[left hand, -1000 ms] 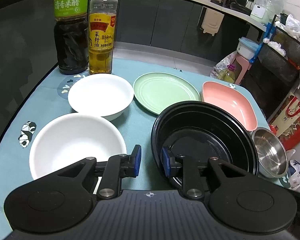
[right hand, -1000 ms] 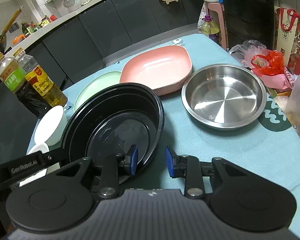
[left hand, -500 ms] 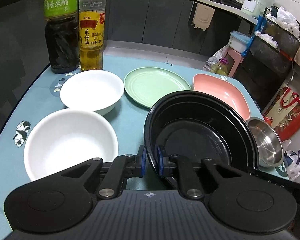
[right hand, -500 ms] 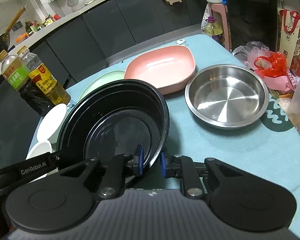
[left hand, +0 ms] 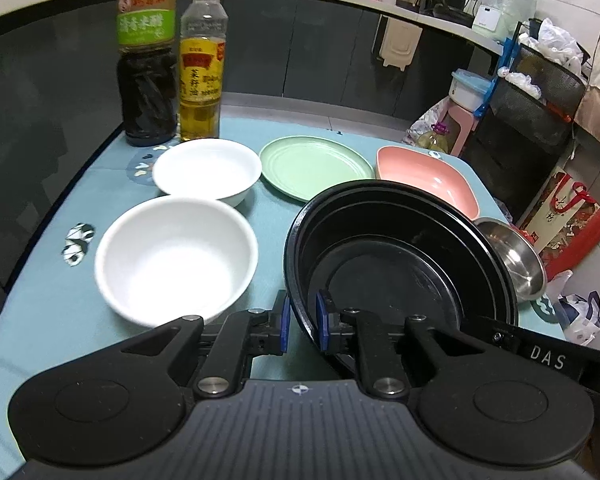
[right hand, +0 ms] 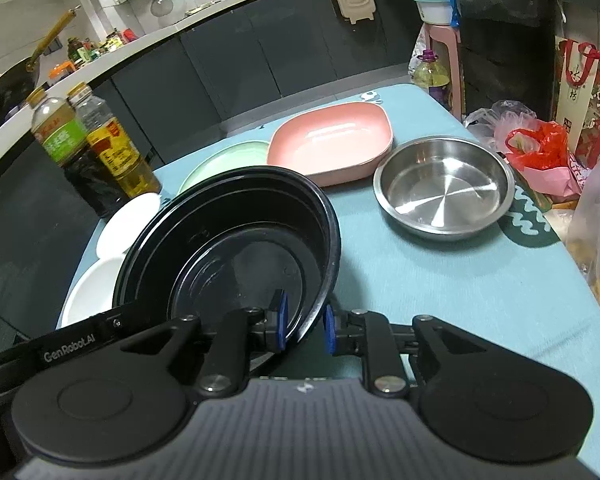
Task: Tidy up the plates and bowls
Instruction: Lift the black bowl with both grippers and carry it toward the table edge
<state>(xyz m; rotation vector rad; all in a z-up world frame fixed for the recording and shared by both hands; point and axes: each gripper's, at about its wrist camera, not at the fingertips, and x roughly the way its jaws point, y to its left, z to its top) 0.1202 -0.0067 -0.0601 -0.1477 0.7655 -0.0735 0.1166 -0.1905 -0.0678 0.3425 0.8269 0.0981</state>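
A large black bowl (left hand: 400, 256) is held off the teal table by both grippers. My left gripper (left hand: 302, 322) is shut on its near left rim. My right gripper (right hand: 305, 326) has the bowl's (right hand: 228, 240) near right rim between its blue pads; its jaws are opening slightly, and the pads still touch the wall. Left of the black bowl sit two white bowls, one near (left hand: 176, 256) and one farther back (left hand: 206, 168). Behind it lie a green plate (left hand: 316, 168) and a pink square dish (right hand: 332, 140). A steel bowl (right hand: 444, 188) sits to its right.
A dark vinegar bottle (left hand: 146, 60) and an oil bottle (left hand: 202, 64) stand at the table's far left corner. Plastic bags (right hand: 540, 148) crowd the table's right edge. Beyond the table are dark cabinets, a pink stool and a red gift bag (left hand: 568, 216).
Both grippers were open astride the black bowl's rim and have closed on it. The bowl has come up off the table and tilted, and the views have shifted with it.
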